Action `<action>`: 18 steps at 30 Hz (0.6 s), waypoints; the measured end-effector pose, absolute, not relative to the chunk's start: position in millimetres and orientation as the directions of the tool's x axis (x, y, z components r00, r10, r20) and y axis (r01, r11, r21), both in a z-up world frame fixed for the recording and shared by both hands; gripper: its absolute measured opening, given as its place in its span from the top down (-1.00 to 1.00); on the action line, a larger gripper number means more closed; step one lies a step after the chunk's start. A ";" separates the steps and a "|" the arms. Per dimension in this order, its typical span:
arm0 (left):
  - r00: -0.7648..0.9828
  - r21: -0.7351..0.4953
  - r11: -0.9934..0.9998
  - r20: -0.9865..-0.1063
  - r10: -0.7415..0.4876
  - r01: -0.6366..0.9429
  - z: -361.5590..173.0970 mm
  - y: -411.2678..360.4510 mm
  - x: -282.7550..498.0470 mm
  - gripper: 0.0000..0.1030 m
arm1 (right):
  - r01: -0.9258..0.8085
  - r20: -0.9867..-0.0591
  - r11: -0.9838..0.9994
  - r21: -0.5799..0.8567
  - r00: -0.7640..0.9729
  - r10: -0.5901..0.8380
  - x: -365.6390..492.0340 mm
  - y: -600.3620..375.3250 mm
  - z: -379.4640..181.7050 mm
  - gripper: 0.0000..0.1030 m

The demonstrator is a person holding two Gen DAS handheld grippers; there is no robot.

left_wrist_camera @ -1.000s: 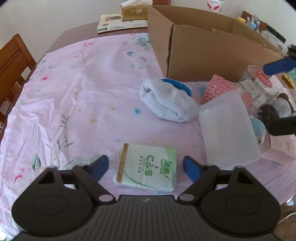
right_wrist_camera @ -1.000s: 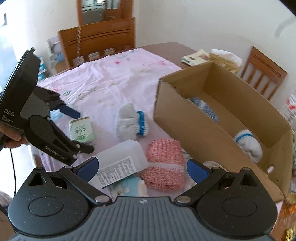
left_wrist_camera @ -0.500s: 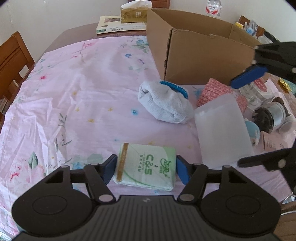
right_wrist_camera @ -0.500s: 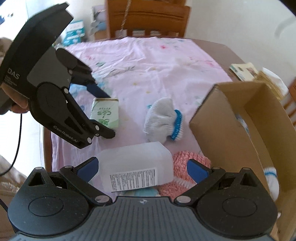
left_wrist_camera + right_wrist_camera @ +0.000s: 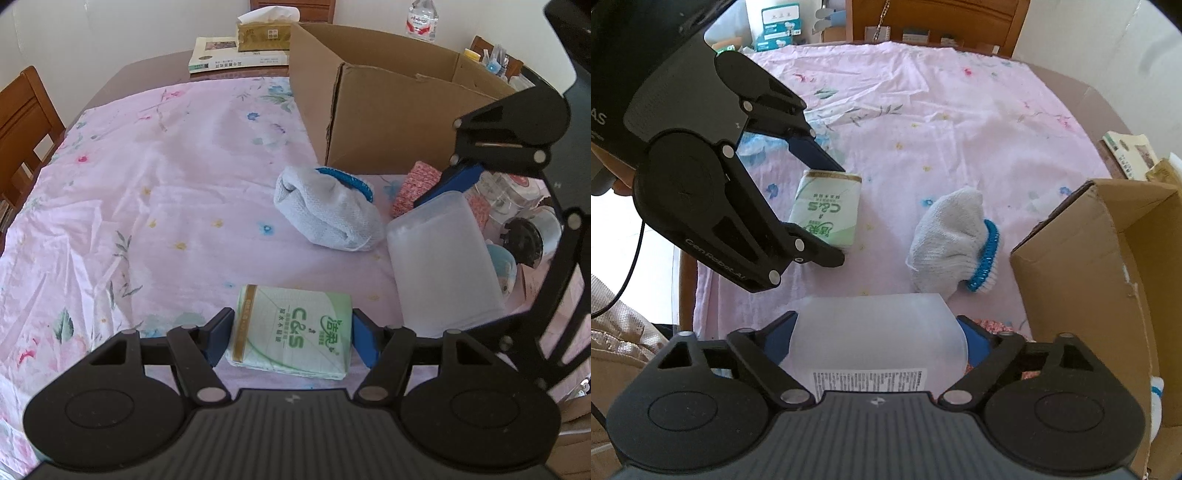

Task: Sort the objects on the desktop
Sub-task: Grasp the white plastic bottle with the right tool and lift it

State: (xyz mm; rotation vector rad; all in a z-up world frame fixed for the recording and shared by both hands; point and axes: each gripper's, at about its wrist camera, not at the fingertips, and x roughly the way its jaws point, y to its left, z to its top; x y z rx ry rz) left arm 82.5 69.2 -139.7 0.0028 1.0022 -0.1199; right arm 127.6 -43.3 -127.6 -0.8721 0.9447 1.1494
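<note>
Now both tongs have closed: left tongs on tissue pack, right tongs on plastic container.

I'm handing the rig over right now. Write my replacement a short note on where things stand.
Left gripper: shut on the green tissue pack, which lies on the pink tablecloth.
Right gripper: straddling the frosted plastic bottle; contact unclear.
Done: a blue-striped white sock shows inside the cardboard box.
Left: the white glove with blue cuff, the pink knitted roll, and both items at the grippers.
</note>
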 end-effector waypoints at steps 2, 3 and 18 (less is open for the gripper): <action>0.530 -0.058 0.993 -0.841 -0.105 0.104 -139.8 69.6 82.8 -0.29 | -0.979 -0.932 0.186 -0.084 0.143 0.334 127.0 -42.5 -127.9 -0.71; 0.529 -0.058 0.992 -0.842 -0.107 0.109 -140.0 69.6 83.2 -0.29 | -0.979 -0.932 0.186 -0.085 0.145 0.333 126.9 -42.5 -127.5 -0.71; 0.548 -0.054 0.986 -0.826 -0.133 0.157 -116.0 71.9 82.5 -0.29 | -0.966 -0.913 0.234 -0.111 0.192 0.360 124.8 -46.3 -102.3 -0.70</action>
